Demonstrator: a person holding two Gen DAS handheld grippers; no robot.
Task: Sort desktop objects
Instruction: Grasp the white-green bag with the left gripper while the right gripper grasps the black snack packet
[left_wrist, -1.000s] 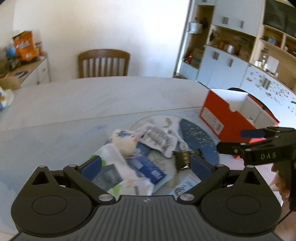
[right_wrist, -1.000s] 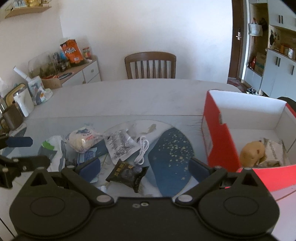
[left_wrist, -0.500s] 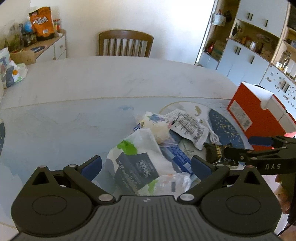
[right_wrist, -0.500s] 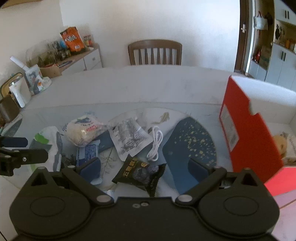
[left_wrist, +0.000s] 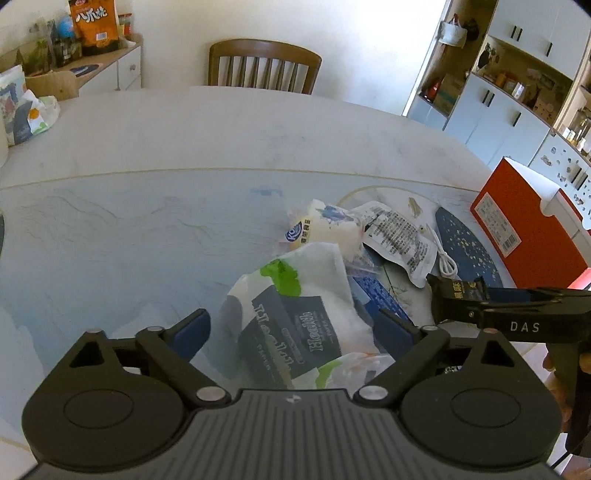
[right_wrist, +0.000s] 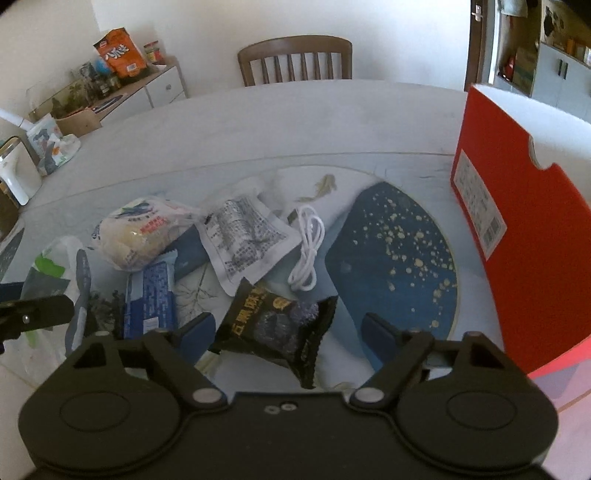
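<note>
- Broadly, the surface (right_wrist: 295, 122): pale, rounded, with a glass sheet over its near part and a printed mat beneath showing a dark blue gold-flecked patch (right_wrist: 399, 266).
- Wooden chair (left_wrist: 262, 66): at the far edge of the surface.
- Red box (right_wrist: 517, 236): open-topped and white inside, standing at the right of the surface, a barcode label on its near wall; in the left view it sits at the far right (left_wrist: 524, 236).
- Left tongs (left_wrist: 291, 328): spread wide, holding nothing, poised over the white tissue pack (left_wrist: 295, 317) with green and dark "Health" print, which lies between the two fingers.
- Right tongs (right_wrist: 286, 326): spread wide, holding nothing, straddling the black snack packet (right_wrist: 277, 325) at the near edge of the pile; whether the fingers touch it cannot be told.
- Bread roll in clear wrap (right_wrist: 144, 232): at the far left of the pile, resting partly on the blue items beside it.
- White printed pouch (right_wrist: 247, 240): just right of the roll, tilted, print facing up.
- Blue wafer packet (right_wrist: 151, 295): near the roll, between the tissue pack and the black snack packet.
- White cable (right_wrist: 308, 251): coiled, just right of the pouch, beside the blue patch.
</note>
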